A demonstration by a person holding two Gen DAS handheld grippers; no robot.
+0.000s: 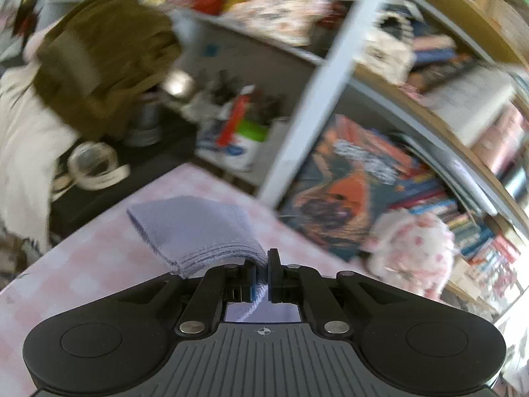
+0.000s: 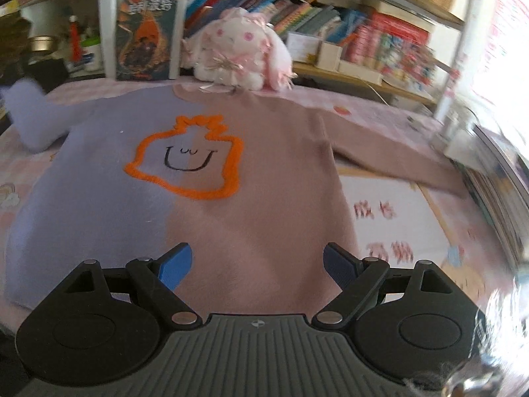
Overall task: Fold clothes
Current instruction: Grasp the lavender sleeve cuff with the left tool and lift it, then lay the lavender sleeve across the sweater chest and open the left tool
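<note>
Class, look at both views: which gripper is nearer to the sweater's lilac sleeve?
Left. The left gripper is shut on the lilac sleeve, lifting its cuff. The right gripper hangs open over the sweater's pink hem, away from that sleeve.

Bookshelves (image 2: 330, 23) w/ white upright (image 1: 317, 99) behind pink-check table (image 2: 390, 112), daylit.

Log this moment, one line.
left gripper: shut on sleeve | right gripper: open over sweater | fold: started
</note>
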